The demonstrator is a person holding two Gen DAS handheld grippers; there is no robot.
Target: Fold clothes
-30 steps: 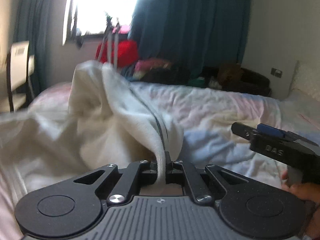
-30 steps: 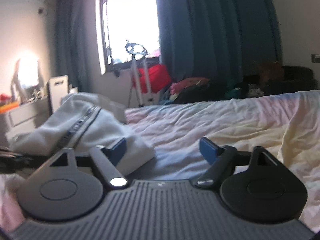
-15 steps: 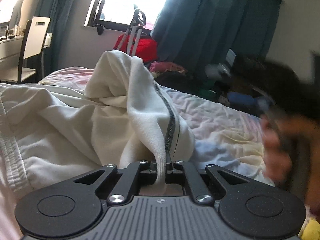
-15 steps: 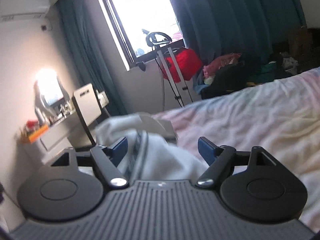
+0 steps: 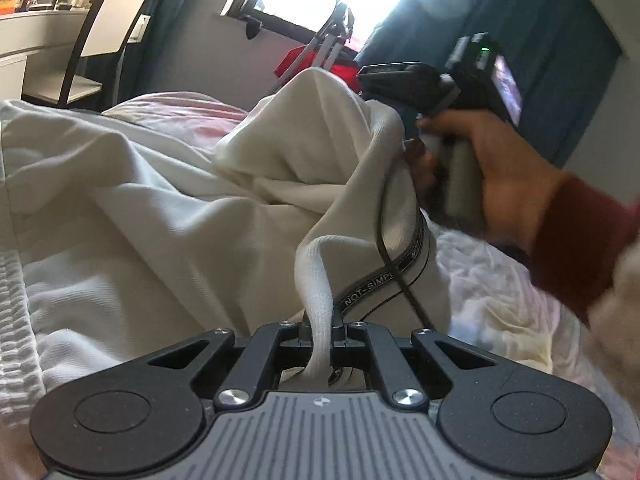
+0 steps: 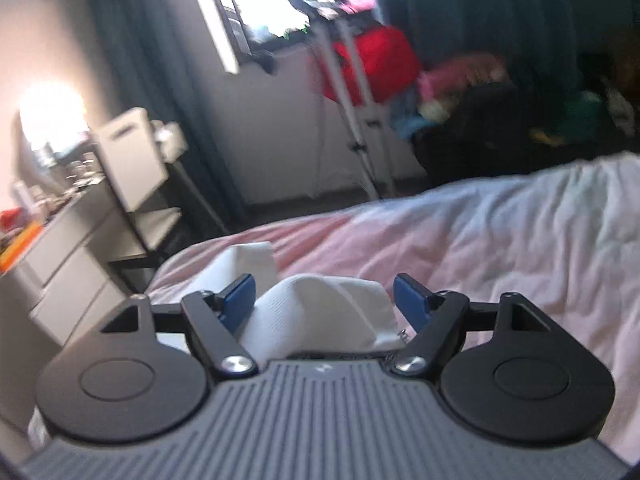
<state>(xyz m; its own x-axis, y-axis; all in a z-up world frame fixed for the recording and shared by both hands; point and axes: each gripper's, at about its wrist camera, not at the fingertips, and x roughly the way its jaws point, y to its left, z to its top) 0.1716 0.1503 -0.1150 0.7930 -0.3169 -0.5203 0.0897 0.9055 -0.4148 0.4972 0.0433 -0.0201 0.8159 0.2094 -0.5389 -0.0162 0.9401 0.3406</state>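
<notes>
Two grippers are on the job, and I read the scene from left to right. Far left stands a white chair (image 5: 106, 32) by a desk (image 6: 60, 248). Across the near left of the bed (image 5: 512, 312) spreads the cream garment (image 5: 160, 216), bunched into a peak toward the middle. My left gripper (image 5: 319, 326) has its jaws pressed together on a ribbed edge of that garment, beside a black band with white lettering (image 5: 384, 276). Right of the peak, my right hand (image 5: 492, 164) holds the right gripper (image 6: 325, 300) up against the raised cloth; its blue-padded jaws stand wide apart, with a fold of the white fabric lying between them, gripped by neither pad. Far behind, a red bag (image 6: 376, 64) sits under the window.
</notes>
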